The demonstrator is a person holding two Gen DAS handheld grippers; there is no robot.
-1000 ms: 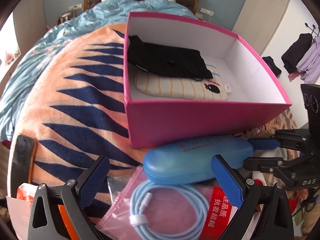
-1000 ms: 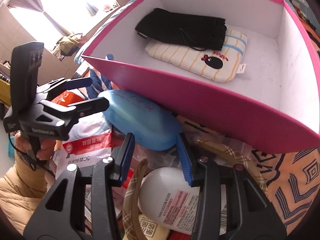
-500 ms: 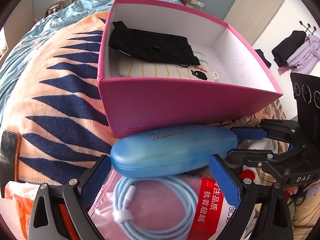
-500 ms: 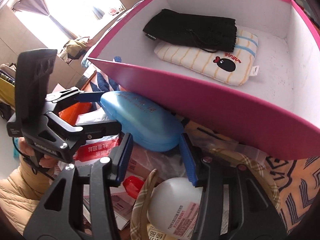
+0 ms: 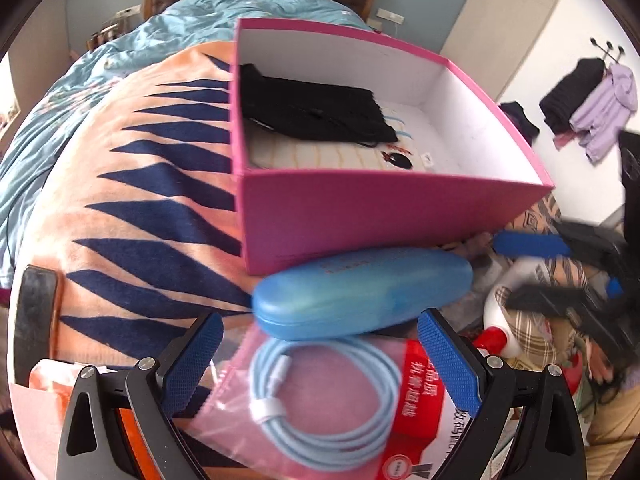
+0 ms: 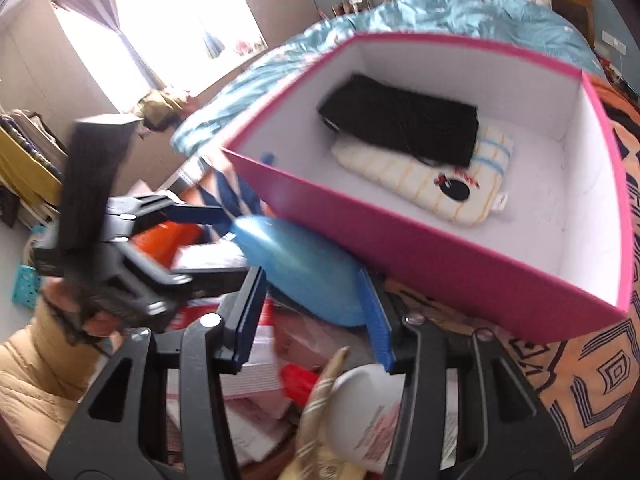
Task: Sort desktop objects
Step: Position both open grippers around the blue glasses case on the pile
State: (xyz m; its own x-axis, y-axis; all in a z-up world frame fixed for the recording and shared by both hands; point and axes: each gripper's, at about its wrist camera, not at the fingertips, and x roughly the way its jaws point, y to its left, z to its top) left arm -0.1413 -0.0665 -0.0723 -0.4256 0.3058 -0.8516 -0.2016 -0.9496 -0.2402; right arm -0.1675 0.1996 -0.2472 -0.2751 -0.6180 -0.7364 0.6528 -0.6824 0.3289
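Observation:
A blue glasses case [image 5: 360,292] lies against the front wall of the pink box [image 5: 380,216]. My right gripper [image 6: 316,312] has its blue pads on both sides of the case's end [image 6: 304,268] and appears shut on it. My left gripper [image 5: 320,364] is open, its pads either side of a bagged light-blue cable [image 5: 320,400], just below the case. Inside the box lie a black pouch [image 6: 404,124] and a striped cream pouch [image 6: 440,176]. The right gripper also shows in the left wrist view [image 5: 560,264], blurred.
The box stands on an orange and navy blanket [image 5: 140,200] on a bed. A white bottle with a red cap [image 6: 360,408], plaid cloth [image 5: 532,332], red-and-white packets [image 5: 424,400] and an orange packet [image 6: 172,236] crowd the area around the case. A dark phone [image 5: 36,312] lies at left.
Both views have shifted and blurred. The case's right end has come up and away from the clutter with my right gripper. My left gripper has drawn back a little and stays open.

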